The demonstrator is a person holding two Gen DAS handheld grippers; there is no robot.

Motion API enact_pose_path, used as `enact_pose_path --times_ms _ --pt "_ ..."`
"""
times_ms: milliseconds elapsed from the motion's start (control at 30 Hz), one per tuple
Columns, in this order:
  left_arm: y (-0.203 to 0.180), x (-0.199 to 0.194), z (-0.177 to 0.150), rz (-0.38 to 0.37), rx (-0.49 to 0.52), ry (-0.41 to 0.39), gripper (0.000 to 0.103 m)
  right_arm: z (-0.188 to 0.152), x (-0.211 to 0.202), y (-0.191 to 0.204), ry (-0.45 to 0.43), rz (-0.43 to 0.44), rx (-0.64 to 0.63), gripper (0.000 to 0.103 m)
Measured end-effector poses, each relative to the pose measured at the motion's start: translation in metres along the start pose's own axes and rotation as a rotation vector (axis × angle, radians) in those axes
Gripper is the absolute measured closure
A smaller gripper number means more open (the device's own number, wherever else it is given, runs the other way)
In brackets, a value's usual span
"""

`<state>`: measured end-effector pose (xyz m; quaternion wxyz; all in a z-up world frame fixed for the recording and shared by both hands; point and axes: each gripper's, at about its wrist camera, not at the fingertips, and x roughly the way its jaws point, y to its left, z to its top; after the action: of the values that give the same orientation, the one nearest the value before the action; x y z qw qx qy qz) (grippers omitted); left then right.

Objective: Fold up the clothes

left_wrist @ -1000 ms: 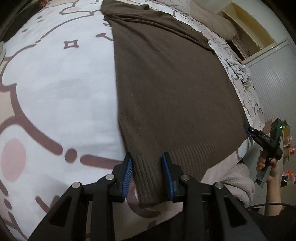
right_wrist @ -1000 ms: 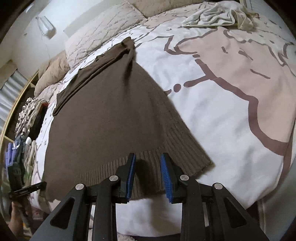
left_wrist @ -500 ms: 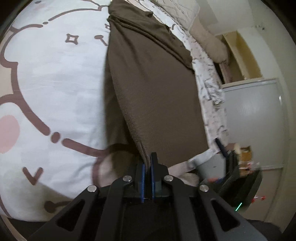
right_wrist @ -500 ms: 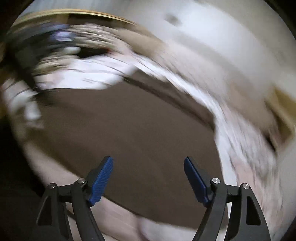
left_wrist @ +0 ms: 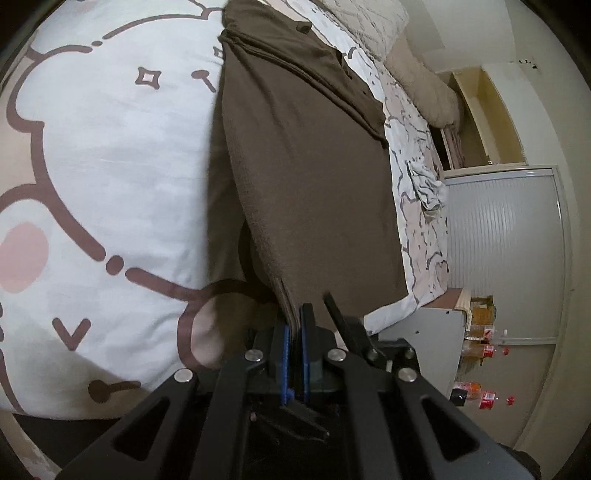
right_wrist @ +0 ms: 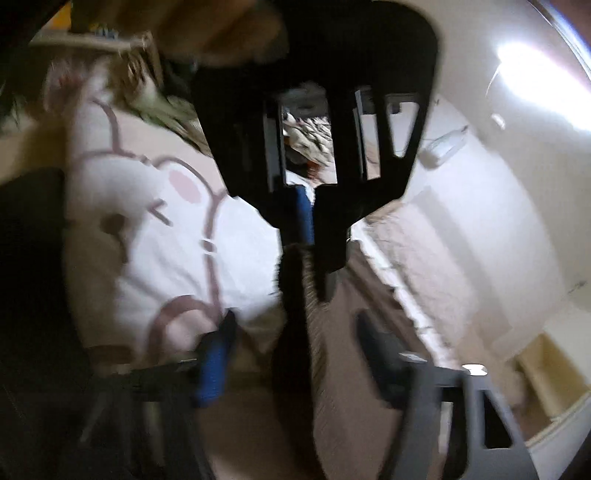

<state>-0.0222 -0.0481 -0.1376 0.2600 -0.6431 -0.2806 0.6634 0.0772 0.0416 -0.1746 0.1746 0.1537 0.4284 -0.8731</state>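
**Sweater hem pinched, first fold barely begun**

Close to the lens, the left tool [left_wrist: 294, 343] is clenched on the ribbed hem of the brown sweater [left_wrist: 306, 177], lifting that corner off the bed [left_wrist: 110, 155] so the near edge stands up in a ridge. The right tool [right_wrist: 291, 354] has just been narrowing its jaws; they stand apart astride the raised strip of knit, not yet pressing it (the right view is badly smeared). Judging from this, one side is picked up and the fold itself is not yet laid; the rest of the garment lies flat, sleeves gathered toward the far end. Beyond it the cartoon-print duvet runs to the quilted pillows [left_wrist: 369, 26]; a crumpled pale cloth [left_wrist: 424, 184] lies at the bed's right edge, then a grey ribbed cabinet door [left_wrist: 502, 251] and pale walls.
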Motion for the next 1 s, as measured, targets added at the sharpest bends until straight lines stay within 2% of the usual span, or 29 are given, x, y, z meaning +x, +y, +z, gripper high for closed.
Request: enact_pose_path --times_ms 33,133,200,233,267,333,433,500,600,667,767,900,1000 --pt "0.000 0.000 -0.002 -0.004 -0.001 0.008 0.097 0.003 0.003 0.001 0.001 -0.011 -0.003 0.057" --pt "-0.001 0.000 -0.004 -0.006 0.002 0.030 0.097 0.012 0.010 -0.001 -0.001 0.002 0.001 0.075" --pt "-0.006 -0.012 -0.003 0.059 0.059 0.013 0.094 0.015 0.012 -0.003 0.004 0.041 0.006 0.085" --pt "-0.008 -0.018 -0.002 0.091 0.088 0.004 0.085 0.016 0.015 -0.003 0.018 0.065 0.006 0.100" --pt "-0.010 -0.025 0.000 0.121 0.114 -0.012 0.069 0.016 0.018 -0.003 0.042 0.090 0.005 0.100" --pt "-0.011 -0.044 0.011 0.167 0.145 -0.087 0.055 0.015 0.024 -0.005 0.075 0.121 0.020 0.100" --pt "-0.009 -0.057 0.039 0.214 0.156 -0.158 0.055 0.013 0.030 -0.013 0.106 0.143 0.055 0.100" --pt "-0.004 -0.051 0.062 0.244 0.152 -0.174 0.055 0.008 0.037 -0.026 0.121 0.186 0.111 0.100" --pt "0.005 -0.036 0.099 0.305 0.143 -0.193 0.055 0.001 0.033 -0.050 0.132 0.326 0.281 0.099" --pt "0.014 -0.029 0.127 0.353 0.142 -0.238 0.055 -0.005 0.032 -0.066 0.135 0.424 0.416 0.099" --pt "0.022 -0.017 0.172 0.346 0.122 -0.297 0.054 -0.017 0.039 -0.087 0.152 0.519 0.580 0.099" --pt "0.031 -0.001 0.234 0.270 0.059 -0.355 0.052 -0.038 0.055 -0.111 0.167 0.649 0.783 0.099" --pt "0.029 0.016 0.274 0.315 0.050 -0.360 0.052 -0.057 0.065 -0.122 0.193 0.706 0.887 0.099"
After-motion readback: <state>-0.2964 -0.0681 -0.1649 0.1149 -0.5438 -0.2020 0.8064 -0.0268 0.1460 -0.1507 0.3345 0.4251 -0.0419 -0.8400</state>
